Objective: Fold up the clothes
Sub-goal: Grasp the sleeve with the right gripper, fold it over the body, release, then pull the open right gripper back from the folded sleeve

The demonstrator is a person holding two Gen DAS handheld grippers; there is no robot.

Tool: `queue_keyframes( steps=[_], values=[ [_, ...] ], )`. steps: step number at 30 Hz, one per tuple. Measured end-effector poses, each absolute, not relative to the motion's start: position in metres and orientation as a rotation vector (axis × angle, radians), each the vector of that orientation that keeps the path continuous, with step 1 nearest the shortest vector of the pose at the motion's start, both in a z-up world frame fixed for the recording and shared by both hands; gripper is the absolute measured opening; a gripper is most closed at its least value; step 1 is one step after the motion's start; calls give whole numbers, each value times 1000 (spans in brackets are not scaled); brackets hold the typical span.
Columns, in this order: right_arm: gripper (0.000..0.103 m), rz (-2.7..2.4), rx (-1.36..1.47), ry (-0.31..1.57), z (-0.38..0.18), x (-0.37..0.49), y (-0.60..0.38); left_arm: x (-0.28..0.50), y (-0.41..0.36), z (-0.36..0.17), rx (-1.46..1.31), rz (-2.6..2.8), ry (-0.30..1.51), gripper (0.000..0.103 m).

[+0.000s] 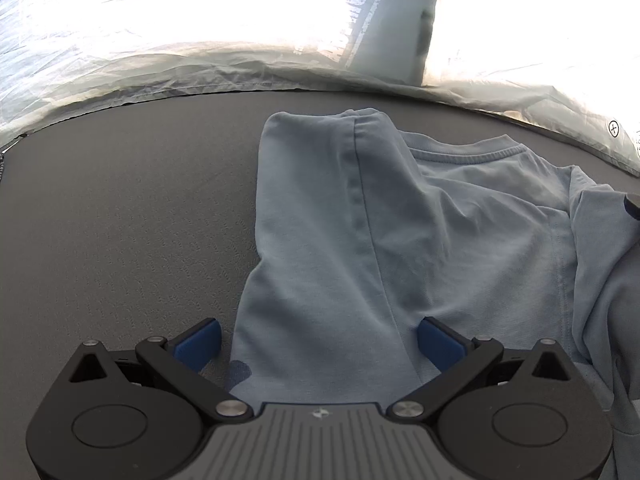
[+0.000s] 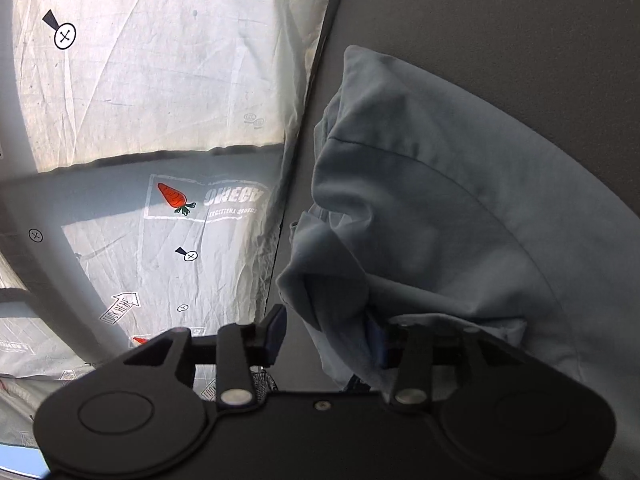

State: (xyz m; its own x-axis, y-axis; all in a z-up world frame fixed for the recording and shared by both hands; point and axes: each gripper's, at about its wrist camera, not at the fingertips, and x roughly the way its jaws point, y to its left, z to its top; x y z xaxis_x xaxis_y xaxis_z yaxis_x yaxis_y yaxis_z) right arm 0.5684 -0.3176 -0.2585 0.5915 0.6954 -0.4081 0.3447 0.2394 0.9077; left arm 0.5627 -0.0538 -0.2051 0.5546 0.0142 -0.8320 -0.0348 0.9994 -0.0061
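A light blue T-shirt lies on a dark grey surface, its collar toward the far right. One side is folded over in a long band that runs toward the camera. My left gripper is open wide and straddles the near end of that band, with both blue pads clear of the cloth. In the right wrist view the T-shirt is bunched. My right gripper is open: cloth drapes over its right finger and partly hides that pad. The left pad stands apart from the fabric.
A creased white sheet with circled cross marks lies beyond the grey surface's far edge. In the right wrist view the sheet shows a carrot print and a shaded band. Bare grey surface lies past the shirt.
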Motion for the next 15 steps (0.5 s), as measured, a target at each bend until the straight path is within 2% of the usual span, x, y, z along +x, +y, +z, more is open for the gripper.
queue_keyframes(
  steps=[5,8,13,15],
  values=[
    [54,425,1482,864,-246,575,-327,563,-54,-203,-22,29,981,103],
    [53,425,1438,811,-230,575,-339,563,-55,-204,-23,31,978,103],
    [37,284,1206,866,-229,564,-358,563,-54,-205,-22,31,975,103],
    [35,225,1184,903,-239,556,-364,563,-54,-205,-22,31,974,103]
  ],
)
